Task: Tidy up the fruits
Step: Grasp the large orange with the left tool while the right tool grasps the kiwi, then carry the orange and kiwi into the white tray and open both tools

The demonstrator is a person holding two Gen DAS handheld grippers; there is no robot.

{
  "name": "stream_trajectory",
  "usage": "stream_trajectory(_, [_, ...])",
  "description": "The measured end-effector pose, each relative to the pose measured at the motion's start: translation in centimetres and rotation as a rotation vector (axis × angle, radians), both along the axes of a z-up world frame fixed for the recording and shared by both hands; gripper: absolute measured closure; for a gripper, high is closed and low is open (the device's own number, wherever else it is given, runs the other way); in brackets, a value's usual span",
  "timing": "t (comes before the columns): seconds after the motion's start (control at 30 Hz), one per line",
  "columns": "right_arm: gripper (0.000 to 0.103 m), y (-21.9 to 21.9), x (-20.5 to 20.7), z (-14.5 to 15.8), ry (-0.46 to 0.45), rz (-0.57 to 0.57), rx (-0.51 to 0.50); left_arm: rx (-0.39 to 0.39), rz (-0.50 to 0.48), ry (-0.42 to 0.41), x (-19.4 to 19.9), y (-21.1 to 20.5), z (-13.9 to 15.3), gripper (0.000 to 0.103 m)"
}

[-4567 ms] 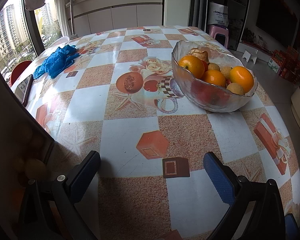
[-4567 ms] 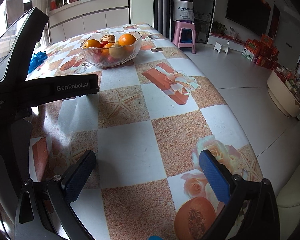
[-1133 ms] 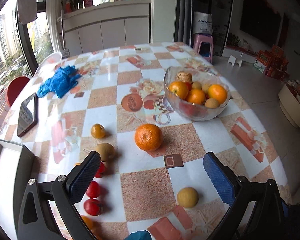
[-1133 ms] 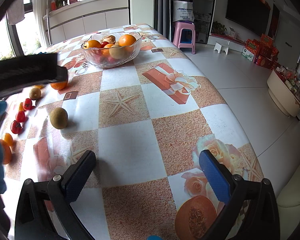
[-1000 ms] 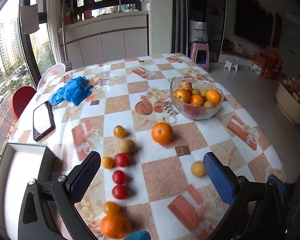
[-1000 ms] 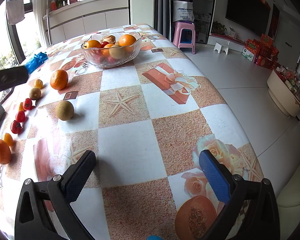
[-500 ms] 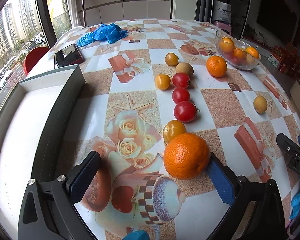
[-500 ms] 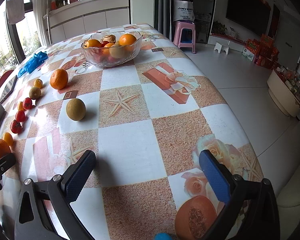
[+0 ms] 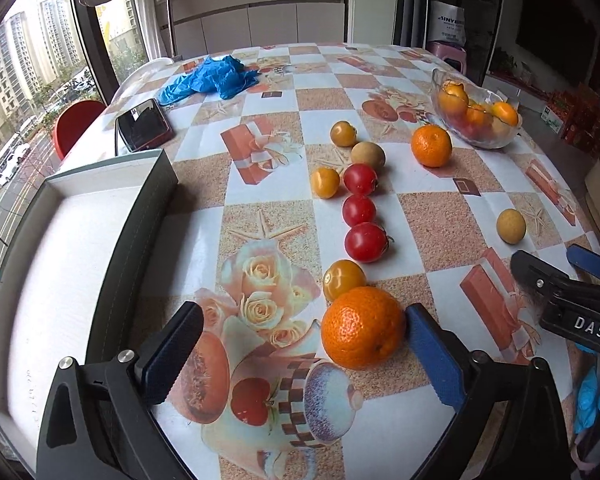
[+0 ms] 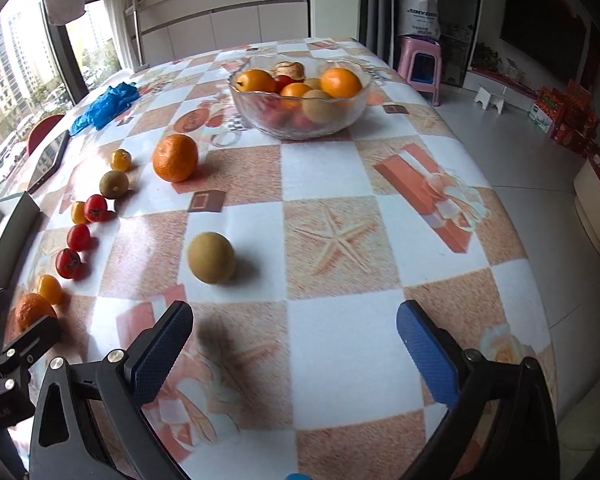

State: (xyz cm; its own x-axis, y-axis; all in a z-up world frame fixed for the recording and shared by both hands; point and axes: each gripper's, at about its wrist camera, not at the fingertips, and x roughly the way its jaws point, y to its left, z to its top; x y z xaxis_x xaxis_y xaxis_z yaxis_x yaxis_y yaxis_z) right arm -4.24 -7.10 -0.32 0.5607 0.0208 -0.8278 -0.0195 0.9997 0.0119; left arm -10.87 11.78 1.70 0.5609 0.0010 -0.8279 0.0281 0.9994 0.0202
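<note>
My left gripper [image 9: 300, 344] is open low over the table; a large orange [image 9: 362, 327] lies between its fingers, against the right blue pad [image 9: 432, 356]. Beyond it lie a yellow tomato [image 9: 343, 278], three red tomatoes [image 9: 366, 242], more small yellow and brown fruit, and a second orange [image 9: 431, 146]. A glass bowl [image 9: 476, 136] of fruit stands at the far right. My right gripper [image 10: 296, 344] is open and empty, just short of a brown round fruit [image 10: 211, 257]. The bowl [image 10: 300, 124] is far ahead of it.
A grey tray [image 9: 60, 264] with a white floor sits at the left table edge. A phone [image 9: 142, 124] and blue gloves [image 9: 212, 78] lie behind it. The right table edge drops to the floor, with a pink stool [image 10: 420, 66] beyond.
The left gripper swung back and down from the bowl to the near orange, which now sits between its fingers. The right gripper moved forward toward the brown fruit.
</note>
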Motion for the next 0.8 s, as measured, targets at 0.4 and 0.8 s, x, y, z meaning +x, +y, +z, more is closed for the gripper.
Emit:
stream_trajectory(0.4, [0.075,1.1,0.1,1.0,-0.011,0.052,0.095,-0.070,-0.037,0.023,-0.8,0.4,-0.4,0.062])
stream_trajectory(0.8, [0.075,1.0,-4.9,1.1,0.004,0.052,0.185,-0.073,-0.096,-0.015,-4.6,2.3,1.8,0.062])
